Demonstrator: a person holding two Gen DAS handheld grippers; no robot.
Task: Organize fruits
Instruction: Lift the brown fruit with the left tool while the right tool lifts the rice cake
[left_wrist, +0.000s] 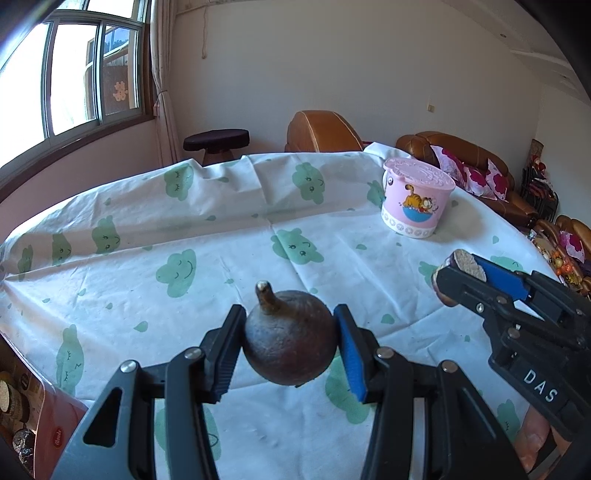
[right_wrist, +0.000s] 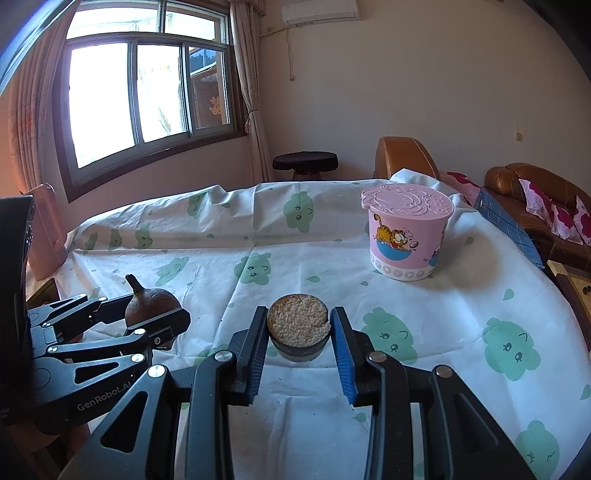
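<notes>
Gripping brown fruit (left_wrist: 290, 341), stem up

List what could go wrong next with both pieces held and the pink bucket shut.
1. The pink bucket has its lid on and both grippers are full, so nothing can go in.
2. The round brown fruit is pinched only at its sides by the left gripper; it may slip.

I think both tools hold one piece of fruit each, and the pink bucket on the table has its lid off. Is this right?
Not quite: the pink bucket has its lid on, as the right wrist view shows. The rest holds: the left tool grips a brown round fruit, the right tool a cut piece.
</notes>
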